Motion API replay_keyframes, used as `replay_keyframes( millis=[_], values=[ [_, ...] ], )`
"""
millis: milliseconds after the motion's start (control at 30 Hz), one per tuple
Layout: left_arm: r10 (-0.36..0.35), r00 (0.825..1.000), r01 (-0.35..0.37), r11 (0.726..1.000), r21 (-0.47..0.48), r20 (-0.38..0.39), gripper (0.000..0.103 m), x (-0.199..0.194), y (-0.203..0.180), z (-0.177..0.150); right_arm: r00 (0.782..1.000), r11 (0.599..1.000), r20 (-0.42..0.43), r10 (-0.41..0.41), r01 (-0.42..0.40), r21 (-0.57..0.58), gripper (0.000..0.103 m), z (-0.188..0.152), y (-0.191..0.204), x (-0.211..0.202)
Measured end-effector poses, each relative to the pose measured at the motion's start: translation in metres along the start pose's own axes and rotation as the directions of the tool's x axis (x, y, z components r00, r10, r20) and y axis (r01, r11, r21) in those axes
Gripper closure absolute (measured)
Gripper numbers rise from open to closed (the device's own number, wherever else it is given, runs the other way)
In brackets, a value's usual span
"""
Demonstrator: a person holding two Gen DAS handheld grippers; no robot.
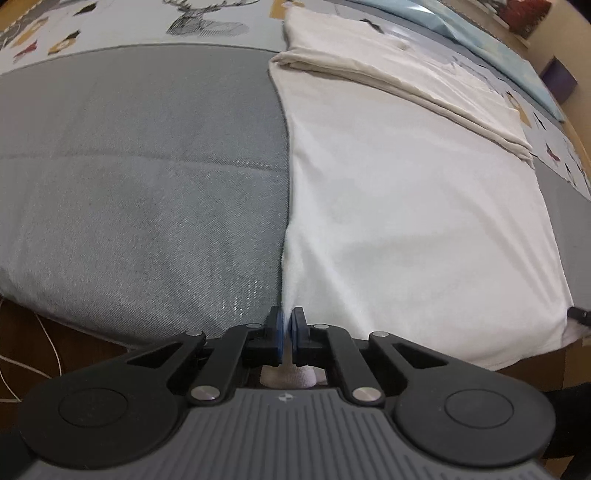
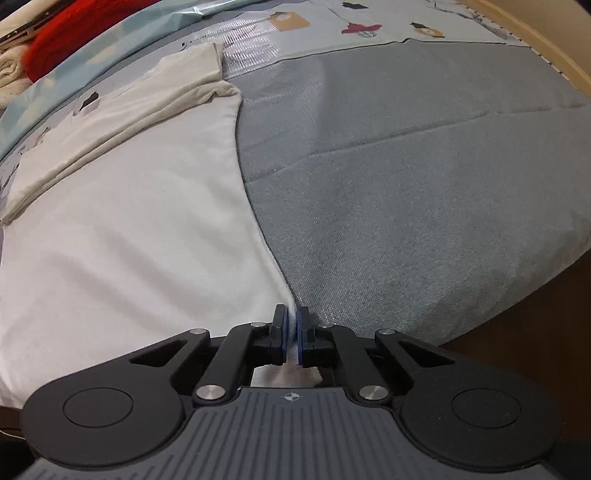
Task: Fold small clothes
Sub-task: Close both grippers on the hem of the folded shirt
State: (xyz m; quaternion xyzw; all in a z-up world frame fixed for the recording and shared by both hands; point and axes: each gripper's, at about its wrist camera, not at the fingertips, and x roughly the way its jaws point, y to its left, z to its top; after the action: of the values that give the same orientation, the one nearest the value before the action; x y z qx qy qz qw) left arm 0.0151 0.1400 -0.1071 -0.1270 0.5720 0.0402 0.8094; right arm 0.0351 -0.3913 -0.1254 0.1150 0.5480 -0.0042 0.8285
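White shirt (image 1: 406, 229) was plain, cream folded cloth (image 1: 399, 74) above it. Bedspread (image 1: 147, 177) was a grey weave, and the sheet (image 1: 147, 22) was pale with a sketched deer and little red and mustard shapes. Gripper pads (image 2: 284, 328) were blue, red fabric (image 2: 62, 40) up in the corner.

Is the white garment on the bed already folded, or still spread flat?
Partly folded: the white garment lies flat, its far end doubled over.

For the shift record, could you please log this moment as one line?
phase: grasp | left tool: shut on white garment near corner | right tool: shut on its other near corner | surface: grey bed cover
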Motion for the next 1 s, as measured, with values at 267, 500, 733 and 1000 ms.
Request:
replay_keyframes(
  millis=[267, 500, 733, 1000],
  values=[
    [0.038, 0.997, -0.034, 0.998, 0.060, -0.060, 0.091, 0.010, -0.008, -0.004, 0.999, 0.999, -0.043, -0.032, 0.030, -0.046, 0.092, -0.003, 0.006, 0.009],
    [0.039, 0.998, -0.035, 0.998, 0.057, -0.056, 0.091, 0.010, -0.007, -0.004, 0.998, 0.998, -0.052, -0.041, 0.038, -0.059, 0.088, -0.005, 0.007, 0.011],
    [0.044, 0.997, -0.039, 0.997, 0.069, -0.062, 0.091, 0.011, -0.008, -0.005, 0.997, 0.996, -0.053, -0.052, 0.048, -0.081, 0.088, -0.005, 0.010, 0.011],
    [0.045, 0.997, -0.041, 0.997, 0.069, -0.062, 0.091, 0.011, -0.009, -0.005, 0.997, 0.995, -0.056, -0.053, 0.048, -0.085, 0.088, -0.004, 0.010, 0.012]
  ],
)
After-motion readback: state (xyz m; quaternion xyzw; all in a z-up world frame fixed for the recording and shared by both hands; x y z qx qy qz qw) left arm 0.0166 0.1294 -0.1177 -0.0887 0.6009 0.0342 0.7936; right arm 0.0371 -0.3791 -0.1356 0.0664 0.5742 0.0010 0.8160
